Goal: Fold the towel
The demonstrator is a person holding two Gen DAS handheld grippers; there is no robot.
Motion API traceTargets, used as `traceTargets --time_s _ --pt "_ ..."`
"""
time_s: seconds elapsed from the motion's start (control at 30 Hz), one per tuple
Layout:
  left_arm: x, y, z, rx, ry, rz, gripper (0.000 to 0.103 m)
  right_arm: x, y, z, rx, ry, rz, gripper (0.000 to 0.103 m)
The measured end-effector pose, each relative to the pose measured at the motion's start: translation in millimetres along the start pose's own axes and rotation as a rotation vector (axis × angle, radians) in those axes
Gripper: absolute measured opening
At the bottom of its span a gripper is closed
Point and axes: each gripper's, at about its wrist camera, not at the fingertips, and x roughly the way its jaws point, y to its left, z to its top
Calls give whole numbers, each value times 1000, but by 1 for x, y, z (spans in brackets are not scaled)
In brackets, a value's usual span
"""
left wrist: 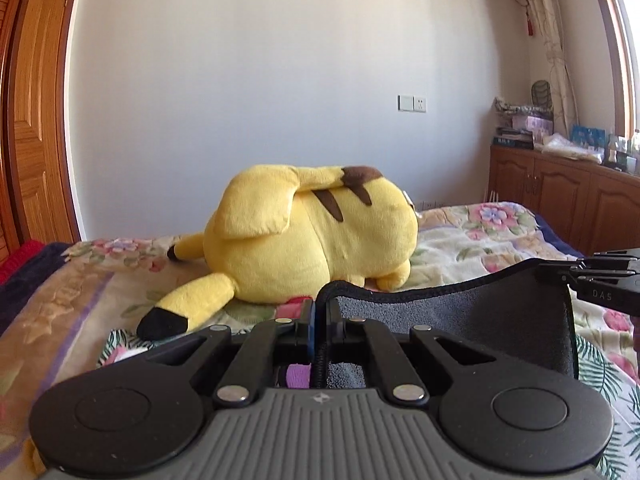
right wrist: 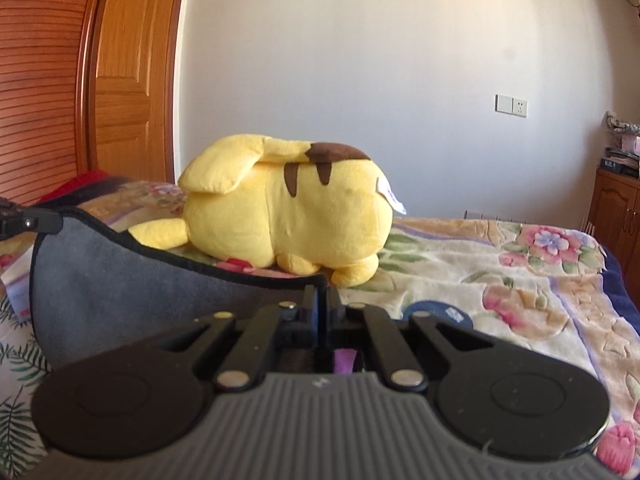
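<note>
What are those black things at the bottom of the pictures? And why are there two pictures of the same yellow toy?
Those black things are grabbers, like big tweezers. A person holds one in each hand, and each grabber has a little camera looking along its fingers. That is why you get two pictures: one from the left gripper and one from the right gripper. Both are pinched shut on the top edge of a grey towel, one near each end, so it hangs stretched between them above the flowery blanket on the bed. In each picture you can spot the other grabber at the side. The yellow plush toy lies on the bed behind the towel.
</note>
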Motion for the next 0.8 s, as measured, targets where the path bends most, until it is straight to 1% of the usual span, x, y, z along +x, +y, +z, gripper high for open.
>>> traceTargets --time_s 0.2,0.43,0.67,0.8 --pt "7 -6 9 13 -5 9 0 6 -1 1 -21 -22 -21 4" --pt "21 0 15 -15 7 16 0 20 -10 5 -10 -25 -41 4" --pt "47 6 17 -42 33 21 0 40 -8 5 -63 -14 -40 4" --pt "68 10 12 -41 52 36 0 56 -8 -1 -89 16 -46 4"
